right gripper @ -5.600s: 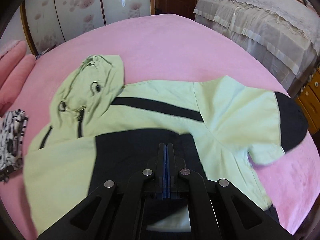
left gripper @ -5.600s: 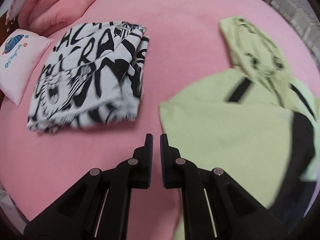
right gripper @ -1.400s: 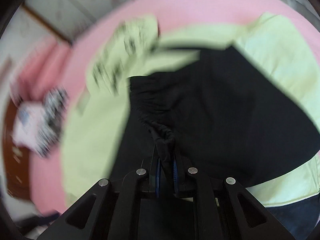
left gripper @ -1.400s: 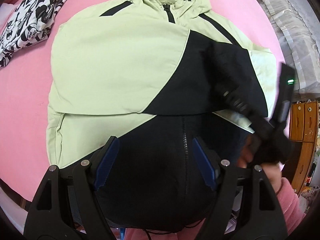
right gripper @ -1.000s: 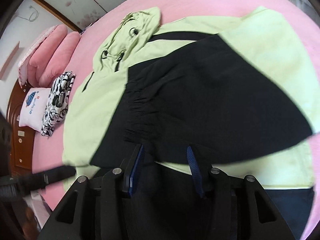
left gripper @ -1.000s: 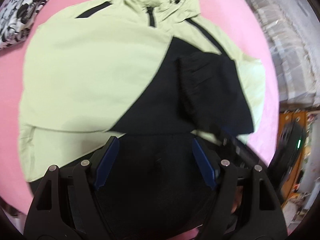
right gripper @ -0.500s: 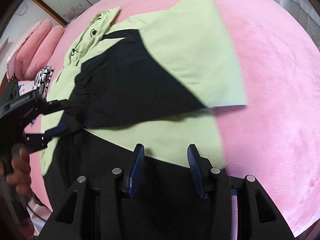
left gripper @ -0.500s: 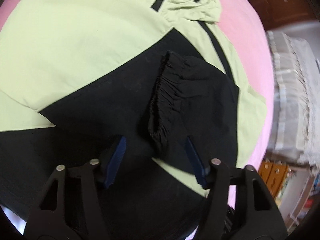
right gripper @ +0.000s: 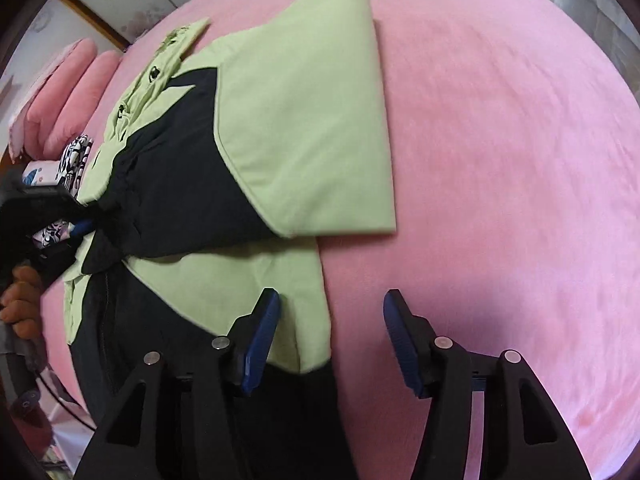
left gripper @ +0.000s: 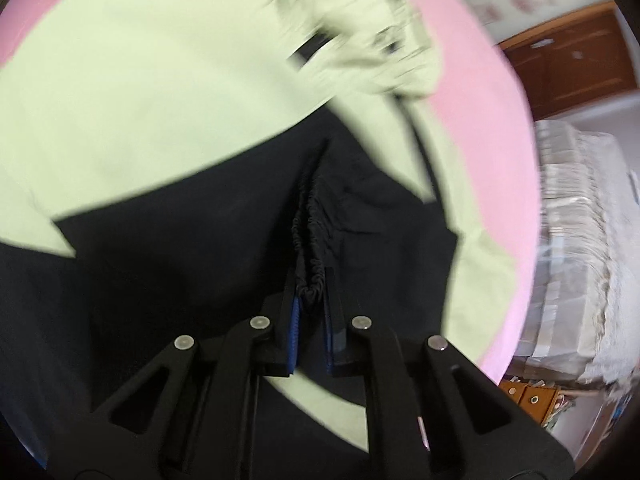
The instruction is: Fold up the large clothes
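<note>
My left gripper (left gripper: 310, 300) has just closed, pinching the black elastic cuff (left gripper: 310, 240), which runs toward upper centre along the green-and-black jacket (right gripper: 280, 120) on the pink bed (right gripper: 500, 160), while my right gripper (right gripper: 330, 336), just widened and empty, straddles the jacket's lower-centre edge.

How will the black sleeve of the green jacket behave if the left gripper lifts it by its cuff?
The sleeve will probably hang limp: its thin fabric wrinkles and lies flat on the jacket. The gathered elastic cuff, bunched where the left gripper has just closed, likely gives a secure hold. It probably lifts easily, dragging slightly over the layer beneath.
</note>
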The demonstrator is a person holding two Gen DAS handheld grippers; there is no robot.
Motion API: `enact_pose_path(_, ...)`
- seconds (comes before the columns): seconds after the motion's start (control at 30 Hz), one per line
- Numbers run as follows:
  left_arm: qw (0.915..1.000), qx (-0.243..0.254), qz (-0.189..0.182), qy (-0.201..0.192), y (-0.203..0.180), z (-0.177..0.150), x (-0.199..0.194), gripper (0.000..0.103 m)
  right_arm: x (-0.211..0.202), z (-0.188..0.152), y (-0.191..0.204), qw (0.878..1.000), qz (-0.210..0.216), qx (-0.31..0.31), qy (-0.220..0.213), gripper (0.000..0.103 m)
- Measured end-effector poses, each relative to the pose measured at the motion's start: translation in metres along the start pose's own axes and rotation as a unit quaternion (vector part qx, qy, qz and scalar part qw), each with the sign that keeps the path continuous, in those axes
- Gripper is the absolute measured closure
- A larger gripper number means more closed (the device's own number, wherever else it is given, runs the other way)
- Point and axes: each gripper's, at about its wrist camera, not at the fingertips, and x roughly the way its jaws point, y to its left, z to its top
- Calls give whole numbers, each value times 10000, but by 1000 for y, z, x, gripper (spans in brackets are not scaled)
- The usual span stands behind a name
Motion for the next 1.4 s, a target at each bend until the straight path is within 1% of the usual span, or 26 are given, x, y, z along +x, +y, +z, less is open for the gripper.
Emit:
enact_pose_path(0.07,9994,37,-321,-140,-13,3,-10,96,4,5,3,9998,62,-138,-89,38)
enact_pose_path(0.17,9967,67,-722,-364,-34,17,-28,97,9,14,10,9989,32,-365,-295,37)
enact_pose_path(0.23,9925,119,-1029,-652,-48,33,-51,97,12,21,13,9984,36,-394,-412,37)
enact_pose_path(0.27,9911,163,-1097,-736,-51,38,-58,97,12,23,13,9982,28,-377,-471,37)
enact_pose_path(0.3,9879,249,-1200,-952,-61,47,-71,97,14,25,15,9979,8,-368,-527,37)
enact_pose_path(0.33,9862,269,-1249,-1054,-67,54,-79,97,14,27,14,9976,-20,-364,-594,37)
enact_pose_path(0.37,9823,318,-1374,-1235,-74,63,-92,97,15,30,15,9972,-71,-390,-632,37)
enact_pose_path(0.47,9747,337,-1503,-1621,-76,85,-123,97,16,35,17,9951,-202,-589,-772,38)
enact_pose_path(0.53,9692,375,-1383,-2003,-71,98,-143,97,15,36,17,9935,-256,-706,-852,38)
enact_pose_path(0.6,9675,344,-1164,-2217,-61,109,-155,97,13,37,15,9925,-233,-788,-900,40)
enact_pose_path(0.67,9663,192,-975,-2377,-42,115,-163,97,13,35,12,9923,-242,-827,-886,42)
enact_pose_path(0.73,9669,-52,-676,-2459,-18,118,-167,97,10,33,9,9915,-231,-891,-920,44)
enact_pose_path(0.77,9680,-225,-581,-2431,-6,120,-165,97,13,35,13,9909,-224,-941,-934,47)
enact_pose_path(0.8,9689,-404,-538,-2383,7,121,-165,97,11,34,13,9896,-202,-1036,-973,52)
enact_pose_path(0.83,9692,-510,-518,-2355,17,119,-164,97,10,33,15,9883,-221,-1131,-999,55)
enact_pose_path(0.9,9699,-810,-268,-2280,42,115,-158,97,8,31,17,9850,-288,-1317,-1072,61)
enact_pose_path(0.93,9706,-878,-180,-2232,51,111,-155,97,6,31,18,9837,-304,-1371,-1126,64)
enact_pose_path(1.0,9713,-1067,5,-2124,73,107,-145,97,3,34,19,9822,-253,-1416,-1207,79)
enact_pose_path(1.03,9722,-1092,48,-2070,85,99,-140,97,3,35,19,9832,-217,-1386,-1164,83)
enact_pose_path(1.07,9743,-1123,179,-1947,94,96,-134,97,6,36,27,9849,-197,-1326,-1100,88)
enact_pose_path(1.13,9774,-1055,423,-1780,108,87,-123,97,11,42,30,9890,-169,-1094,-982,89)
enact_pose_path(1.17,9784,-1008,514,-1731,111,84,-119,97,12,44,24,9922,-91,-842,-919,90)
enact_pose_path(1.2,9790,-950,702,-1660,117,80,-113,97,16,50,21,9944,-21,-619,-852,90)
enact_pose_path(1.23,9796,-981,873,-1521,125,76,-107,97,18,52,14,9967,86,-267,-760,90)
enact_pose_path(1.3,9795,-1207,965,-1291,144,71,-97,97,27,58,18,9976,153,51,-667,90)
enact_pose_path(1.4,9781,-1480,1014,-1060,167,68,-83,97,27,56,16,9980,61,38,-635,90)
